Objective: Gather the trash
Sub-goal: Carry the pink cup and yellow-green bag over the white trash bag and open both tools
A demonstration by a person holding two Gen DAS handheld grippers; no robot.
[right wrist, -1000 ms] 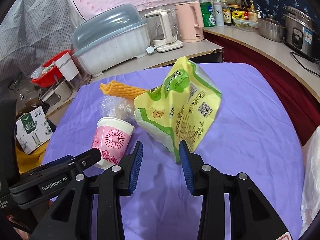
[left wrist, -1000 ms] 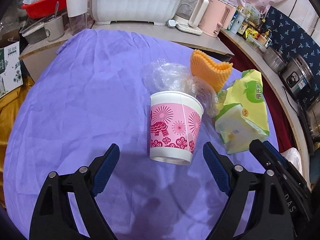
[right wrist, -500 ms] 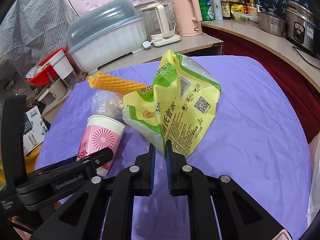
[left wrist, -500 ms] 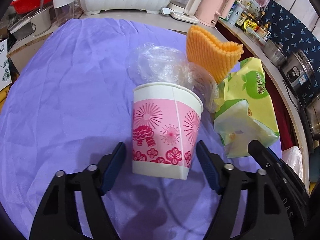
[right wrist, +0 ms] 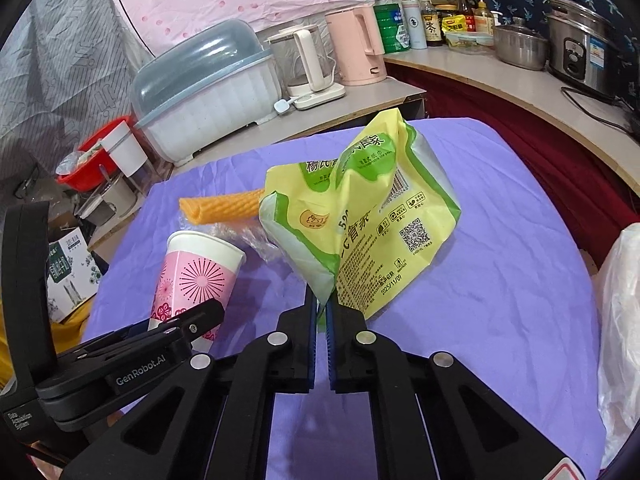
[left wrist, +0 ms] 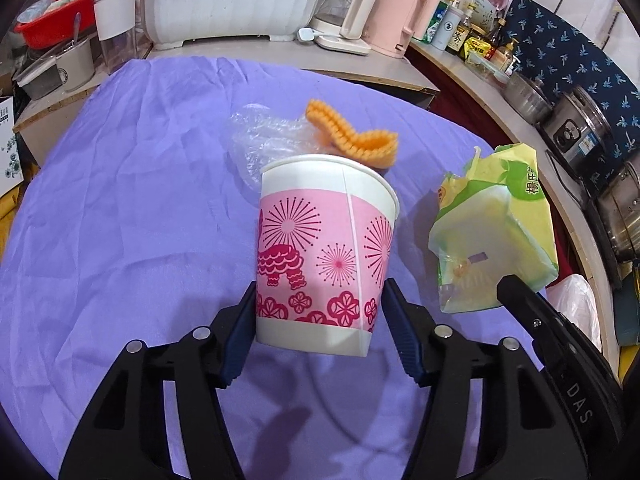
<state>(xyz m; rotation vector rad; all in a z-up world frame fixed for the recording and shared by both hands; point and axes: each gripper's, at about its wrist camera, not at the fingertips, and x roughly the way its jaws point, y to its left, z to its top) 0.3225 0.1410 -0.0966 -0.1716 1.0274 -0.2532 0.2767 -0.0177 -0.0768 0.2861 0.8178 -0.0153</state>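
The left tool (left wrist: 320, 322) has its two blue-padded fingers pressed against the lower sides of the pink-and-white paper cup (left wrist: 326, 252), one on each side, so the cup is gripped near its base. The cup stands upright in the grip, open end up, and its bottom rim sits clear of the purple cloth (left wrist: 120, 220) with a shadow beneath it.

The right tool (right wrist: 321, 312) is nearly closed, its pads pinching the lower corner of the yellow-green snack bag (right wrist: 360, 216). The bag rises crumpled above the fingers, printed side with the barcode and QR square facing the camera. From the left wrist view the same bag (left wrist: 496, 236) hangs just right of the cup, with the right tool's black frame below it.

Behind the cup, on the cloth-covered surface, lies a crinkled clear plastic wrapper (left wrist: 266, 142), and touching it is a curled orange ribbed piece (left wrist: 352, 136) like a foam sleeve. Both rest near the middle of the surface.

Further back, along the counter (right wrist: 500, 76), stand a white dish rack with a blue-grey cover (right wrist: 208, 92), a glass kettle (right wrist: 308, 64) and a pink kettle (right wrist: 356, 48). A white plastic bag (right wrist: 620, 320) shows at the right edge.
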